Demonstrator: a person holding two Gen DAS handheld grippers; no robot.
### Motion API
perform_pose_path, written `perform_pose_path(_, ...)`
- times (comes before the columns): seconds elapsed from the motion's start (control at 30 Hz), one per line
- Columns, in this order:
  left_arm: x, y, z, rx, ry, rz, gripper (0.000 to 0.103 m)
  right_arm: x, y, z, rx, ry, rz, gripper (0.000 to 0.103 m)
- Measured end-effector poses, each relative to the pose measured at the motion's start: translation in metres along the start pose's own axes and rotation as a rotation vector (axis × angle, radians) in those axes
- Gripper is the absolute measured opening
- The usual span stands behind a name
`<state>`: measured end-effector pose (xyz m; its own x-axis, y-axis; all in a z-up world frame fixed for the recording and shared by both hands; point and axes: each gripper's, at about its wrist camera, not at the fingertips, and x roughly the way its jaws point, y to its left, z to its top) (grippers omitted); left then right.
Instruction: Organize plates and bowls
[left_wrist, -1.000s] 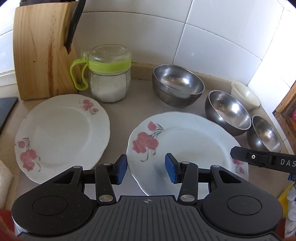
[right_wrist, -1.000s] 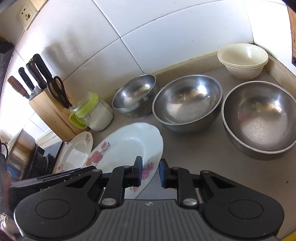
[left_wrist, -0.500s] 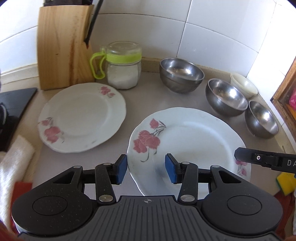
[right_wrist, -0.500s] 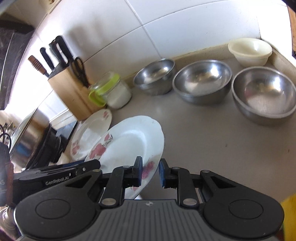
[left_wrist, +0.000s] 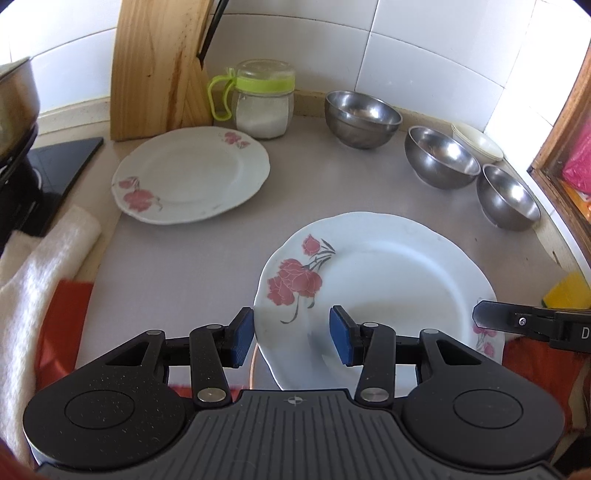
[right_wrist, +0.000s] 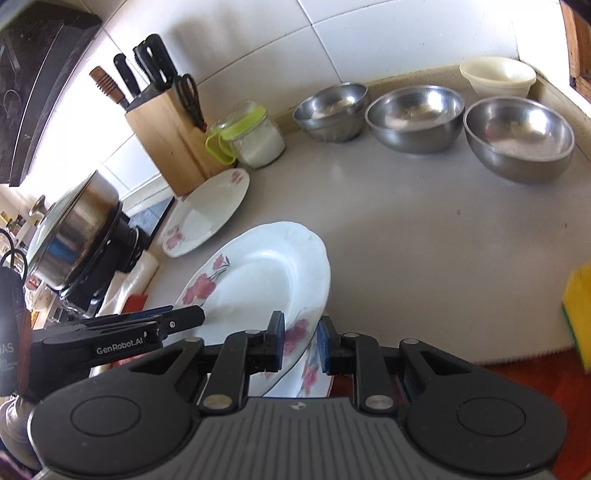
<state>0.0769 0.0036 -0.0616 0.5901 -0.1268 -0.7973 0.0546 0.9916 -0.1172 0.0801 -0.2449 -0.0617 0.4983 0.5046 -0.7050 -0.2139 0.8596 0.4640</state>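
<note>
A large white plate with pink flowers (left_wrist: 388, 288) hangs tilted over the counter's front, also seen in the right wrist view as the large plate (right_wrist: 258, 280). My right gripper (right_wrist: 301, 341) is shut on its near rim. My left gripper (left_wrist: 292, 339) stands open above the plate's near-left rim, pads not touching it. A smaller floral plate (left_wrist: 192, 173) lies flat by the knife block. Three steel bowls (left_wrist: 362, 118) (left_wrist: 441, 157) (left_wrist: 508, 197) line the back right, with stacked cream bowls (left_wrist: 478, 142) in the corner.
A wooden knife block (left_wrist: 159, 66) and a green-lidded jar (left_wrist: 264, 99) stand at the back wall. A steel pot (right_wrist: 74, 229) sits on a black cooker at left. A white cloth (left_wrist: 37, 277) lies front left, a yellow sponge (left_wrist: 567, 291) front right, a wooden frame (left_wrist: 569, 129) at right.
Both grippers have drawn back from the wall together, and the large plate has come along in the right gripper. The bowls and small plate now look farther away.
</note>
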Motion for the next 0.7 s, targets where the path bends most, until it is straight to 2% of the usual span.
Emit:
perform_pose_path(0.3, -0.011, 0.005, -0.026, 0.008, 0.019, -0.010, 0.052, -0.006, 0.011, -0.024, -0.022, 0.030, -0.017, 0.024)
perform_pose_path(0.53, -0.016, 0.013, -0.036, 0.004, 0.013, -0.030, 0.043, -0.007, 0.013, -0.038, -0.038, 0.038, -0.077, 0.025)
perform_pose_path(0.7, -0.026, 0.019, -0.035, -0.004, -0.020, -0.031, 0.043, -0.020, 0.014, -0.038, -0.065, -0.024, -0.104, 0.025)
